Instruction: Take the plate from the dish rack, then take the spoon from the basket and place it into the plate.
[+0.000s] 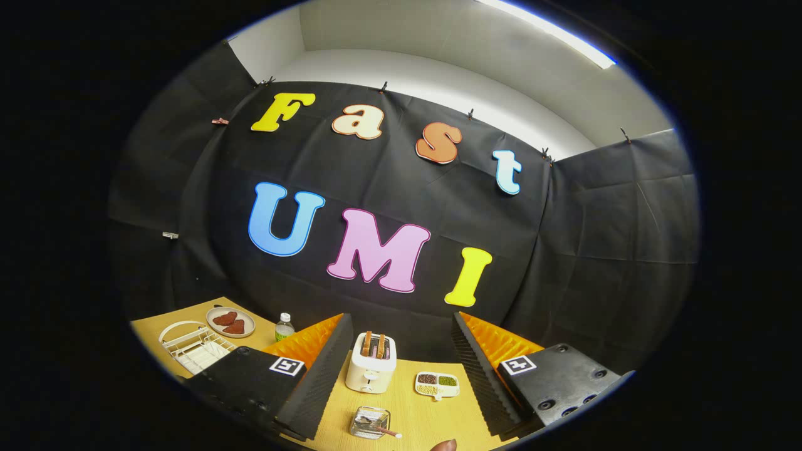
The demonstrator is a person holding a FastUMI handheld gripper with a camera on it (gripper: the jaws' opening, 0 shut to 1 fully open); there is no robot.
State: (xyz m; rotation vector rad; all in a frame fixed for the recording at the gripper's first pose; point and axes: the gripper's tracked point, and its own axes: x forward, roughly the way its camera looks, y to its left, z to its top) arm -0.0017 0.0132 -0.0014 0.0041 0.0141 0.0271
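While nothing is being carried, these notes are running from the task's things outward.

Plate: a pale plate seems to be lying flat inside the white wire dish rack (194, 347), far off past the left finger; whether it is leaning or flat I cannot tell for sure.
Rack look: thin white wire with a curved hoop at one side, sitting on the wooden table (410, 407).
Spoon: resting in the small clear basket (369, 421), its handle poking out toward the right; the basket is sitting between the fingers, close in front.
Gripper (401, 376): fingers are spread wide apart and gripping nothing.
Step in hand, my reading: reaching for the plate is coming first, and it is not yet begun.
Doing it well: swinging across toward the rack, coming in low along the plate's rim, then closing on the exposed edge and lifting clear of the wires before moving away.
Caution: thin rim and slick glaze are likely making for a slippery hold, so a deep bite is looking wiser.
Neighbours: a plate of red pieces (230, 322) and a small bottle (284, 326) are sitting just behind the rack.
Further out: a white toaster (371, 363) with slices and a divided dish of grains (437, 384) are standing ahead between the fingers.
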